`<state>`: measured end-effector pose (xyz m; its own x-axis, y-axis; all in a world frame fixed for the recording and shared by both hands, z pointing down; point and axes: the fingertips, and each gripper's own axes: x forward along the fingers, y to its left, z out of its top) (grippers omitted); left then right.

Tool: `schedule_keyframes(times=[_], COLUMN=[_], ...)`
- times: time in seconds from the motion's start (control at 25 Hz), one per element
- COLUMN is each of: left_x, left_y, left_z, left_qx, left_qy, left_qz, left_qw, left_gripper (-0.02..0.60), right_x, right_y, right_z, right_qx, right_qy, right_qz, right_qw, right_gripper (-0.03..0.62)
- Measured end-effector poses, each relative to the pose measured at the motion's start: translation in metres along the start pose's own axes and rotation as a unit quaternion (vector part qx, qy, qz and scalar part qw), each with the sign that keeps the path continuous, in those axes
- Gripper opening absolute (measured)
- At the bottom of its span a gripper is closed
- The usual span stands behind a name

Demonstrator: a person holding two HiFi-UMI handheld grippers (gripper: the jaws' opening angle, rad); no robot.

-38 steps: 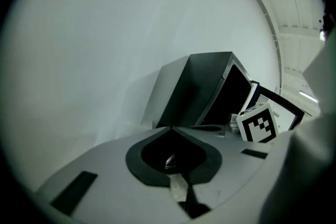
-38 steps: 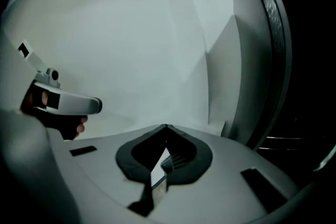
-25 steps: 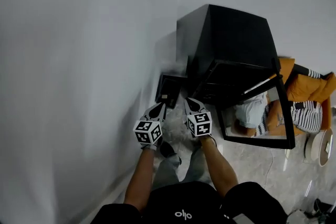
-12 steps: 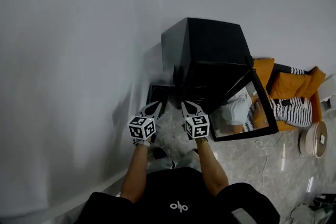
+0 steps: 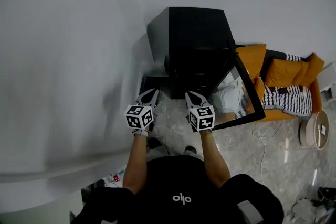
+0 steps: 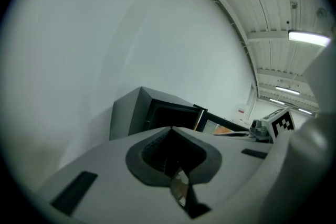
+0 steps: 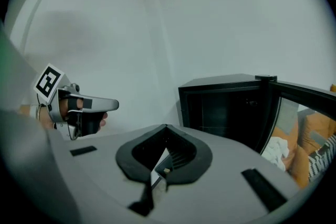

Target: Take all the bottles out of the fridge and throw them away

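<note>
fridge [image 5: 197, 34]: door [image 5: 244, 93] stands open at its right, so the inside is reachable | left gripper [image 5: 151, 95], right gripper [image 5: 191, 97]: side by side before the fridge, jaws together, empty, likely lining up a reach | bottles: none visible in fridge's dark interior

One fridge [image 5: 197, 29], two grippers [image 5: 151, 94] [image 5: 190, 96], one orange sofa [image 5: 286, 77].

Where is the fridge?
In the head view, the black fridge stands by the wall, ahead of the right gripper, its glass door open toward the orange sofa.
</note>
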<state>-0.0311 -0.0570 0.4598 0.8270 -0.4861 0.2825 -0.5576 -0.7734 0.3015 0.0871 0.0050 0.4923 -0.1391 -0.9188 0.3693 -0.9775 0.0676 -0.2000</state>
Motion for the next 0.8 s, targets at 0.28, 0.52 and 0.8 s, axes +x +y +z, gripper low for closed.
schedule_keyframes(times=[0.28, 0.52, 0.8], left_x=[0.020, 0.028, 0.026], left_y=[-0.078, -0.124, -0.148], left_z=[-0.013, -0.032, -0.046], left_qx=[0.022, 0.029, 0.031], left_qy=[0.006, 0.005, 0.007], left_qz=[0.004, 0.013, 0.024], left_qw=[0.9997, 0.9995, 0.9992], left_gripper=[0.002, 0.002, 0.002], right_x=[-0.065, -0.105, -0.131], right_y=[-0.061, -0.097, -0.108], right_z=[-0.007, -0.022, -0.033], right_qx=[0.011, 0.014, 0.011], right_qy=[-0.001, 0.001, 0.001], right_qz=[-0.001, -0.001, 0.010], right_qw=[1.000, 1.000, 1.000], right_gripper=[0.008, 0.008, 0.008])
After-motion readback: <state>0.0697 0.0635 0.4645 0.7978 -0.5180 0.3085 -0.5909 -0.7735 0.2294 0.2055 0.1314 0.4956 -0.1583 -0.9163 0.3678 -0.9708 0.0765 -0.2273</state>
